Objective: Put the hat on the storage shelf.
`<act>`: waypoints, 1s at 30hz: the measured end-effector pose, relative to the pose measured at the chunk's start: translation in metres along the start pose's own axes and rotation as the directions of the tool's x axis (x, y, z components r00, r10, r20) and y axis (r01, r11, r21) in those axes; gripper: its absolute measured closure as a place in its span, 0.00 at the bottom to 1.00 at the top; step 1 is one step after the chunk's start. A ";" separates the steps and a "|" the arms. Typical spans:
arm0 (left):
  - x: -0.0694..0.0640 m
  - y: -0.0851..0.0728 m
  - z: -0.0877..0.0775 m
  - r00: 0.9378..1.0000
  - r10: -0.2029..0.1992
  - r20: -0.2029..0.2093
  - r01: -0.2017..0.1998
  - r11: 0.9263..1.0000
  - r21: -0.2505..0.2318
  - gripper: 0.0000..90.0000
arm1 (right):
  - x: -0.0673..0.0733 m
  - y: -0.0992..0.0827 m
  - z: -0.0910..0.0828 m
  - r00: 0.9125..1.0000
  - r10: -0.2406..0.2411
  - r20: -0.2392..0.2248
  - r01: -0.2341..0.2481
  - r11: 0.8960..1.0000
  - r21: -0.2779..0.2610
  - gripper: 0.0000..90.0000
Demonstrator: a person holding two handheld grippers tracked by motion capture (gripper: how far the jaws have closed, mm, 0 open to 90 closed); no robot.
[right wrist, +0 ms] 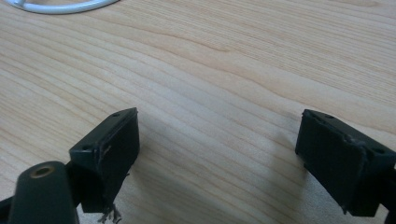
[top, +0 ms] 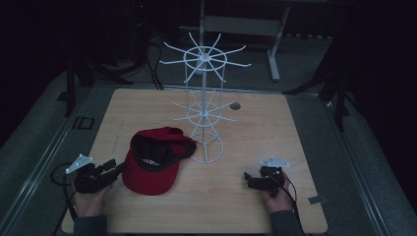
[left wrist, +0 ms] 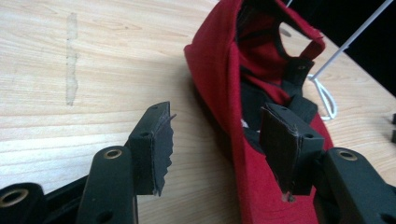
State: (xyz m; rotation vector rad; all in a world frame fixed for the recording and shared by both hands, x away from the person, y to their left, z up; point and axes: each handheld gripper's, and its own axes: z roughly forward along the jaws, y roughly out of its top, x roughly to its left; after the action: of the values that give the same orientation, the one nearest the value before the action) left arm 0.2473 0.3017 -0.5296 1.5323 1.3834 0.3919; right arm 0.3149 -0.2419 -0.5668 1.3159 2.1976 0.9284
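High view, left to right: my left gripper (top: 117,166) lies at the brim edge of the red fabric baseball cap (top: 153,166), which rests crown-down on the pale wooden table (top: 255,147) beside the white wire hook stand (top: 205,110). Its jaws stand apart astride the brim, pads not pressing. I judge the step as approach-to-grasp: next I close on the brim and lift toward a hook. My right gripper (top: 246,178) sits wide open and empty over bare table.

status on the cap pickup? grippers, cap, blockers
Left gripper open, jaws straddling the red cap's edge, not clamped. Right gripper open over bare table. White wire rack stands beside the cap.
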 end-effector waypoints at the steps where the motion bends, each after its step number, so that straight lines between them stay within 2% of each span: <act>1: 0.000 0.000 0.000 1.000 0.000 0.000 0.000 1.000 0.000 0.49 | 0.000 0.000 0.000 1.000 0.000 0.000 0.000 1.000 0.000 0.15; 5: -0.001 0.000 0.002 1.000 0.010 0.006 -0.010 1.000 0.021 0.49 | 0.000 0.000 0.000 1.000 -0.001 0.000 0.001 1.000 0.000 0.15; 12: -0.006 -0.002 0.011 0.999 0.035 0.039 -0.038 0.996 0.081 0.47 | 0.000 0.000 0.000 1.000 -0.001 -0.001 0.001 1.000 -0.001 0.15; 15: -0.006 -0.002 0.016 0.999 0.036 0.038 -0.040 0.994 0.103 0.47 | 0.000 0.000 0.000 1.000 -0.001 -0.001 0.001 1.000 0.000 0.15; 24: -0.008 -0.004 0.022 0.999 0.034 0.042 -0.039 0.991 0.127 0.47 | 0.000 0.000 0.000 1.000 -0.002 -0.002 0.002 1.000 0.000 0.15; 30: -0.010 -0.005 0.027 0.998 0.035 0.048 -0.042 0.986 0.161 0.49 | 0.000 0.000 0.000 1.000 -0.001 -0.002 0.001 1.000 0.000 0.15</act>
State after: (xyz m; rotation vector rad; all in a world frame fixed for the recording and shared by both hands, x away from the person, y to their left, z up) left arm 0.2626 0.2805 -0.5420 1.6922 1.3803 0.2719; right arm 0.3153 -0.2418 -0.5668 1.3136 2.1994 0.9298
